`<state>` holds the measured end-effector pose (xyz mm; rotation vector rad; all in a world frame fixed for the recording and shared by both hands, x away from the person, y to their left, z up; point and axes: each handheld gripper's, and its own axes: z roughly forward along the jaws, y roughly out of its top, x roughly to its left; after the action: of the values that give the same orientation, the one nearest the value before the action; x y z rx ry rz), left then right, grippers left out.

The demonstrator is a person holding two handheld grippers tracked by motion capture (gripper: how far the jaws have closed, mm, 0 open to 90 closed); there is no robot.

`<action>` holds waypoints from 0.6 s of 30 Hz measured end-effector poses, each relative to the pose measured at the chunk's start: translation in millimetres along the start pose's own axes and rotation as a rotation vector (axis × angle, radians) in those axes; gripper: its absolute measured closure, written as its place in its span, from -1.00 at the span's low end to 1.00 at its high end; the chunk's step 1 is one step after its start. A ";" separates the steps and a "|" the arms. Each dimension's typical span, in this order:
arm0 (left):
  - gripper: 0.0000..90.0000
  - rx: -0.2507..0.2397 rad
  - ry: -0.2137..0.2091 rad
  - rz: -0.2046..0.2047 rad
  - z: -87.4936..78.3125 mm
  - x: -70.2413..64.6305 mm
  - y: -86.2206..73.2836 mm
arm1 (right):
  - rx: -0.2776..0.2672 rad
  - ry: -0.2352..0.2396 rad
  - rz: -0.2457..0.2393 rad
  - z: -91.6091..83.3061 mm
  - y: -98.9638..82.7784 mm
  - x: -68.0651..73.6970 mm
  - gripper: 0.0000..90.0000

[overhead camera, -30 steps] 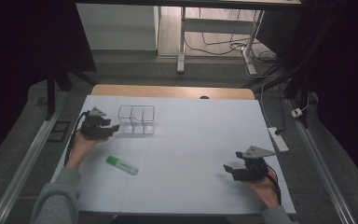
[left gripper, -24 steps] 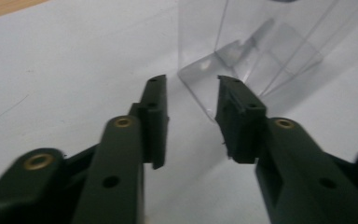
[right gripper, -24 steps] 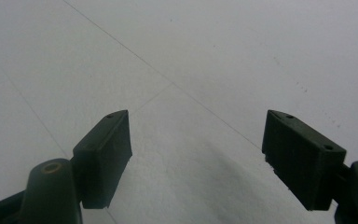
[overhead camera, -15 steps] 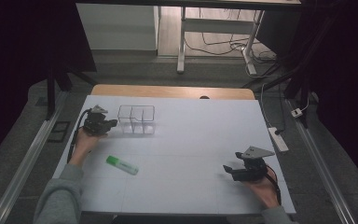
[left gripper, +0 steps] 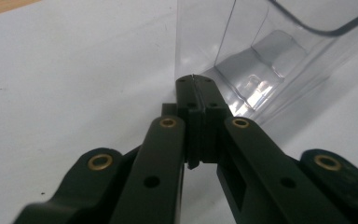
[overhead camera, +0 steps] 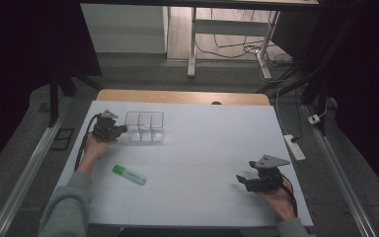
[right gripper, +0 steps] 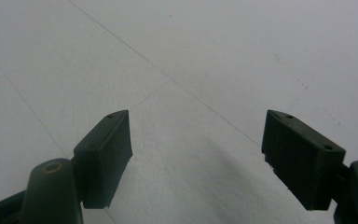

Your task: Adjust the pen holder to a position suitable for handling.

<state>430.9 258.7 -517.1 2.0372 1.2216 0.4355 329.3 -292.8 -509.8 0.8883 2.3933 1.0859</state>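
Clear box (overhead camera: pixel 145 127) with three compartments is sitting upright and unfilled toward 10 o'clock on the white table (overhead camera: pixel 202 148). The left gripper (overhead camera: pixel 124 129) is reaching it from the 9 o'clock side; its jaws are pressing together, apparently pinching the thin side wall, with a sliver of plastic showing between the pads (left gripper: pixel 200 93). Judgement: this grip is steadying or positioning the box for loading. The green marker (overhead camera: pixel 129 175) is lying flat toward 8 o'clock, well apart from the box and likely waiting as its load. The right gripper (overhead camera: pixel 241 178) is resting toward 4 o'clock, jaws standing wide apart over bare table, holding nothing.
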 end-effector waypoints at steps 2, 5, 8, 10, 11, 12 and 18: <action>0.98 -0.003 -0.005 0.006 0.7 -1.8 1.0 | 0.000 0.002 0.000 -0.2 0.2 0.0 -0.48; 0.98 -0.003 -0.013 0.022 1.9 -5.5 3.5 | 0.001 0.000 0.000 0.1 0.0 0.1 -0.48; 0.98 -0.003 -0.020 0.030 3.6 -9.1 5.6 | 0.001 -0.001 0.000 0.2 0.0 0.2 -0.48; 0.98 -0.002 -0.025 0.036 5.0 -11.6 7.0 | 0.002 -0.001 0.001 0.1 0.1 0.2 -0.48; 0.98 0.000 -0.028 0.039 5.9 -13.0 7.7 | 0.002 -0.003 0.000 0.1 0.0 0.1 -0.48; 0.97 0.002 -0.031 0.040 6.5 -13.7 8.1 | 0.002 -0.003 0.000 0.1 0.0 0.2 -0.48; 0.97 0.010 -0.046 0.054 10.4 -19.4 11.2 | 0.003 0.000 0.000 0.5 0.0 0.4 -0.48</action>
<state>434.5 234.4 -514.9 2.0807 1.1461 0.4072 329.3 -292.3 -510.2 0.8892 2.3956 1.0818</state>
